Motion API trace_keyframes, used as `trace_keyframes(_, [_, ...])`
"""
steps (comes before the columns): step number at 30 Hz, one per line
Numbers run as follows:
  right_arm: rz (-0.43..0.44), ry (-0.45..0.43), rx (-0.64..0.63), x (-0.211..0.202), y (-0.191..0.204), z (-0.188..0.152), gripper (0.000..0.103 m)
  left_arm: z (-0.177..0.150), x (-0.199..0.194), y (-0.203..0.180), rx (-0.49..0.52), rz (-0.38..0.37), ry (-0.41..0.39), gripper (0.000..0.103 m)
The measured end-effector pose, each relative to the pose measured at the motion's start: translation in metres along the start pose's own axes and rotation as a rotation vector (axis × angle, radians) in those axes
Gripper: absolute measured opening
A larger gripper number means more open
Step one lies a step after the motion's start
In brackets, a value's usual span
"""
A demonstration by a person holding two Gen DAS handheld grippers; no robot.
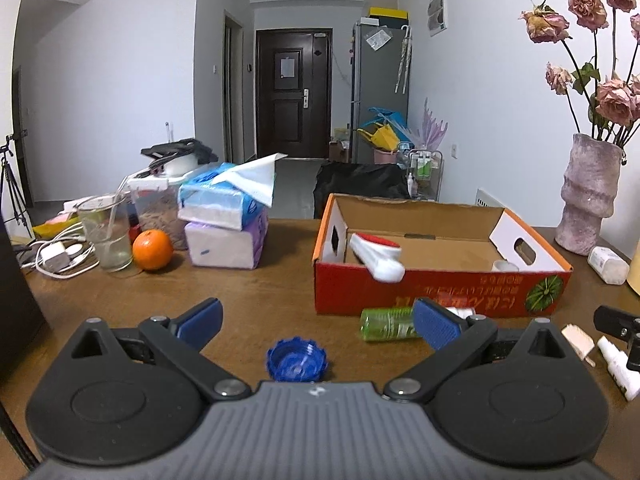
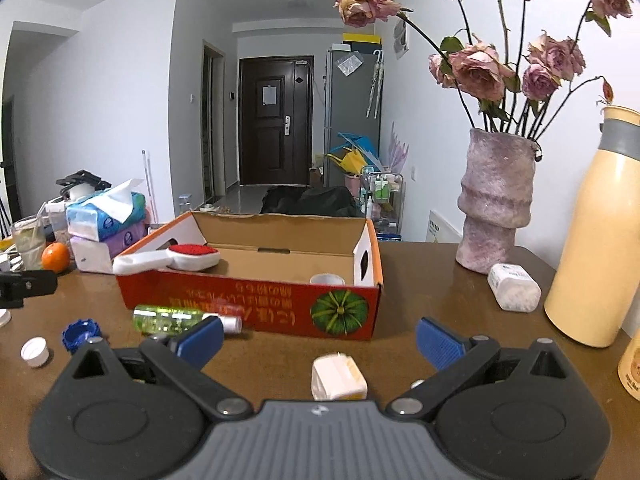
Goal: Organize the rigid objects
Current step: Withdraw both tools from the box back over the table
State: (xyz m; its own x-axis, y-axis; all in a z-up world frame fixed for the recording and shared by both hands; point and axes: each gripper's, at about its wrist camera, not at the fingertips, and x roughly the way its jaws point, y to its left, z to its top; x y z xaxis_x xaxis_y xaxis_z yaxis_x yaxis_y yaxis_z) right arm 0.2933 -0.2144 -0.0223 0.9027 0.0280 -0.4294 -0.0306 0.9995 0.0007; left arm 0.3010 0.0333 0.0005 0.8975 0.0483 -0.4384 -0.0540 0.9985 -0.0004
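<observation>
Blue pads, left gripper point(image 1: 318, 326): jaws spread wide, holding nothing; I hover low so the cap sits between them.
Blue cap point(image 1: 297, 361): on the table at 6 o'clock of my left view, open side up, no long axis.
Right gripper point(image 2: 320, 338): jaws wide, empty, bracketing the white adapter point(image 2: 339, 376); its prongs point to 12 o'clock.
Green bottle point(image 1: 387, 323): lying flat at 1 o'clock, long axis 9-to-3, touching the box front.
Cardboard box point(image 2: 248, 300): at 12 o'clock, open-topped, my likely drop point.
Lint brush point(image 2: 166, 260): handle overhangs the box rim toward 9 o'clock.
</observation>
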Motion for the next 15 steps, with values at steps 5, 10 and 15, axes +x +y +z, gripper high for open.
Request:
trace_keyframes(5, [-0.006, 0.005, 0.0, -0.015, -0.002, -0.014, 0.103, -0.01, -0.015, 0.007, -0.003, 0.007, 0.002, 0.103])
trace_keyframes(10, [-0.004, 0.013, -0.009, -0.027, 0.0, -0.029, 0.103, -0.024, -0.031, 0.01, 0.008, 0.018, -0.004, 0.103])
trace_keyframes(15, [0.002, 0.007, -0.019, -0.041, 0.002, -0.042, 0.103, -0.038, -0.045, 0.013, 0.02, 0.022, -0.009, 0.103])
